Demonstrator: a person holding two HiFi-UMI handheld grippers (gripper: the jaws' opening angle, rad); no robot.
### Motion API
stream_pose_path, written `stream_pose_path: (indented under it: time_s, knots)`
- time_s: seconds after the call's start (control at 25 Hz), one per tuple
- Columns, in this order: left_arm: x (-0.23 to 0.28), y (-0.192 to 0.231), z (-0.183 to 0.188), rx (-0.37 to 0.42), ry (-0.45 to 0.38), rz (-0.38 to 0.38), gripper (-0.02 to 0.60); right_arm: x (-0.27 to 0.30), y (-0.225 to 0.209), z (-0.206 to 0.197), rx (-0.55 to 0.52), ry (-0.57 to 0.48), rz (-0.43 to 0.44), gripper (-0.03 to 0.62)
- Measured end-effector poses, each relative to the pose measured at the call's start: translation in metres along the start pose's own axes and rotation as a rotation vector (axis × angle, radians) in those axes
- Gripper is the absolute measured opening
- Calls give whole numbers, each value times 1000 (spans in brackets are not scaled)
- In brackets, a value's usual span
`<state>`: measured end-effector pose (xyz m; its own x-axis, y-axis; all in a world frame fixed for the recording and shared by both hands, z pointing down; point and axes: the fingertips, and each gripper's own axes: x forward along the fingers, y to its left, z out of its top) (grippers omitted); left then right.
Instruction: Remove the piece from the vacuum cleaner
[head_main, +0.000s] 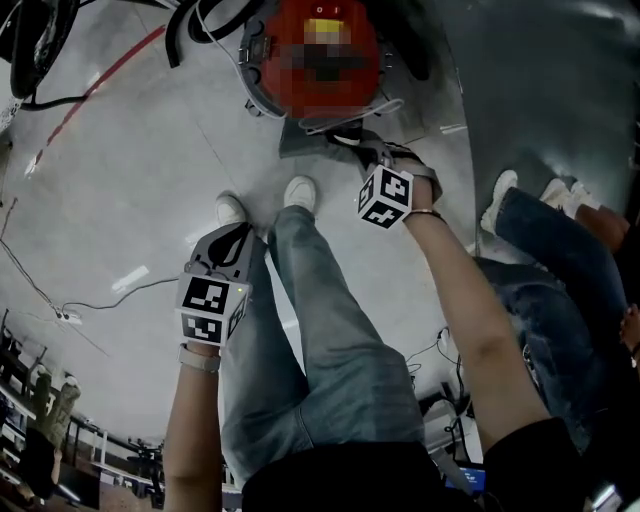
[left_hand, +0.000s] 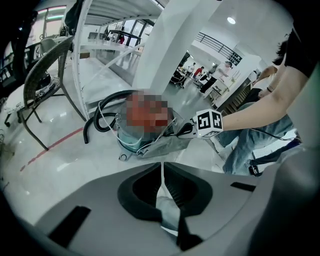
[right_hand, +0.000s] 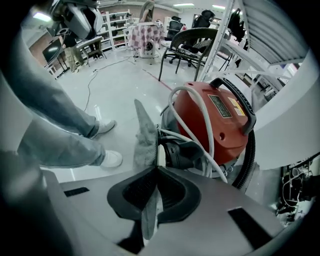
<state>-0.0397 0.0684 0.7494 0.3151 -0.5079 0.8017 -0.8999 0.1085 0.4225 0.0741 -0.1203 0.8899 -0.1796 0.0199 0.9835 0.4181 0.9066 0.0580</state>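
The red vacuum cleaner (head_main: 320, 50) stands on the floor ahead, seen close in the right gripper view (right_hand: 215, 120). A grey fabric piece (right_hand: 145, 132) hangs from its black inlet and runs down between my right gripper's (right_hand: 157, 170) jaws, which are shut on it. In the head view the right gripper (head_main: 362, 148) sits at the vacuum's base, on the grey piece (head_main: 315, 138). My left gripper (head_main: 240, 236) hangs lower, beside the person's jeans leg, well short of the vacuum. Its jaws (left_hand: 161, 167) are shut with nothing clearly held. The left gripper view shows the grey piece (left_hand: 165, 145) and the vacuum (left_hand: 145, 117).
A black hose (right_hand: 248, 155) and white cable (right_hand: 202, 120) loop round the vacuum. A black chair (right_hand: 192, 47) and a metal rack (left_hand: 80, 60) stand behind. The wearer's shoes (head_main: 299, 192) and another person's legs (head_main: 560, 250) are close by. A red line (head_main: 95, 90) crosses the floor.
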Motion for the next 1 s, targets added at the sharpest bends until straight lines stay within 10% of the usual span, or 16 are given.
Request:
stream_pose_path:
  time_s: [0.64, 1.0]
  knots:
    - [-2, 1, -13, -16, 7, -2, 21, 2, 7, -9, -403, 70, 58, 35]
    - [-3, -2, -20, -16, 13, -2, 21, 3, 9, -10, -412, 71, 98, 35]
